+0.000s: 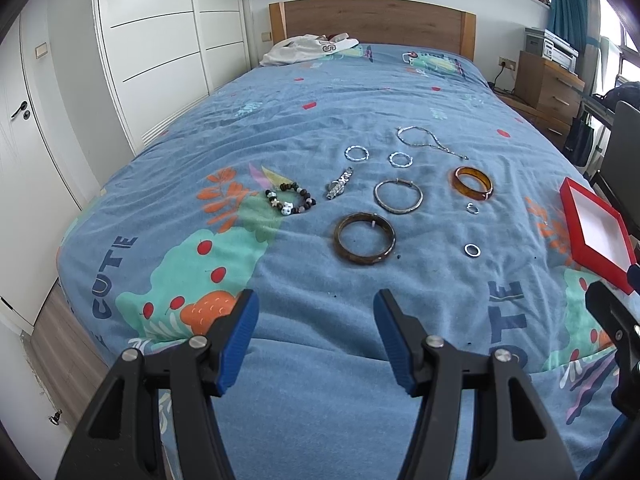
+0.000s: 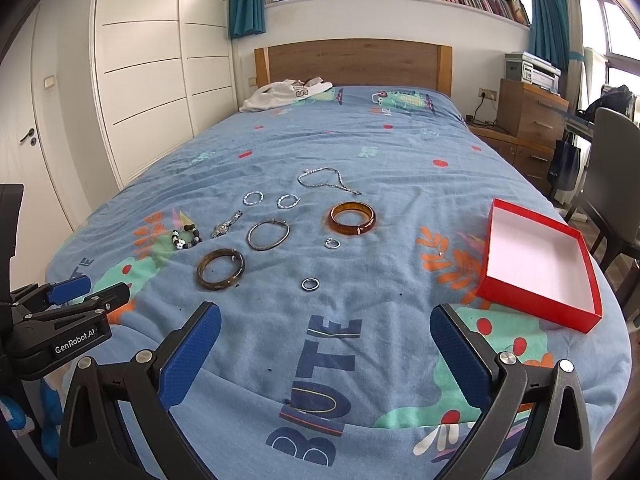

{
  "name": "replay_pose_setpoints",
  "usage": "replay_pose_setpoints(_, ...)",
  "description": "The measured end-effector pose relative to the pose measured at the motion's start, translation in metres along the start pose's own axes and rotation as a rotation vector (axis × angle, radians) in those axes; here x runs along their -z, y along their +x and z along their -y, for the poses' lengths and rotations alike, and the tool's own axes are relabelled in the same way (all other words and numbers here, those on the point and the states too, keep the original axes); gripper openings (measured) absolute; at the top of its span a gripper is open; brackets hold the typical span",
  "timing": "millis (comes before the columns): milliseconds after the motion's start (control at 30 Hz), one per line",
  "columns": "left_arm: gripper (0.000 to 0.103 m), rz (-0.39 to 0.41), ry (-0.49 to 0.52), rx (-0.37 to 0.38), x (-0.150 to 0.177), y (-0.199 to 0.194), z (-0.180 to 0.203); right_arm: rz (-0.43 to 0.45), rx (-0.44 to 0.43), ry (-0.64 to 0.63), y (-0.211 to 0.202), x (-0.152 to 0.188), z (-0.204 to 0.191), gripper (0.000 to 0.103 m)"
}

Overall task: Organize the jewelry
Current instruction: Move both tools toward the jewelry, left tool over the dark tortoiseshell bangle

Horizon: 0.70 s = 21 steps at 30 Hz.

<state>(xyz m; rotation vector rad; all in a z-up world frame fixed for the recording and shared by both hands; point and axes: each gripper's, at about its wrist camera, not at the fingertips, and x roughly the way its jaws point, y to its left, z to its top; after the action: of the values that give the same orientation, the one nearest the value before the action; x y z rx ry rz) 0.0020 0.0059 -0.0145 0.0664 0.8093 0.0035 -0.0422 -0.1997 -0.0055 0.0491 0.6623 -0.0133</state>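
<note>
**A:** ok so where's everything sitting? I count 10 pieces on the bed (image 2: 360, 128).

**B:** yep, all loose on the blue cartoon bedspread. Farthest back is the silver chain necklace (image 2: 326, 178), then 2 twisted silver hoops (image 2: 253, 198) side by side, apart from each other. Middle row: beaded bracelet (image 2: 186, 238) on the left, a small silver watch (image 2: 227, 225) next to it, a thin silver bangle (image 2: 268, 235), and the amber bangle (image 2: 352, 218) off to the right.

**A:** and closer in?

**B:** dark brown bangle (image 2: 220, 269) nearest on the left, plus 2 small silver rings (image 2: 311, 284), 1 just below the amber bangle and 1 nearer the foot of the bed. Nothing touching anything else.

**A:** the box?

**B:** red box (image 2: 536, 300) with a white inside, empty, on the right edge of the bed, well apart from the jewelry.

**A:** tools?

**B:** left tool (image 1: 316, 304) is spread wide over the near end of the bed, holding nothing. Right tool (image 2: 326, 320) same deal, blue pads wide apart, nothing between them.
</note>
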Motion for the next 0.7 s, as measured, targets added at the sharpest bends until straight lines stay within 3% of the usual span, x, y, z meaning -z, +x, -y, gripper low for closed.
replay_pose_setpoints(700,0.058,-0.015,-0.03,0.027,0.002,0.004,-0.016,-0.028,-0.025,-0.011,0.011,0.007,-0.005,0.102)
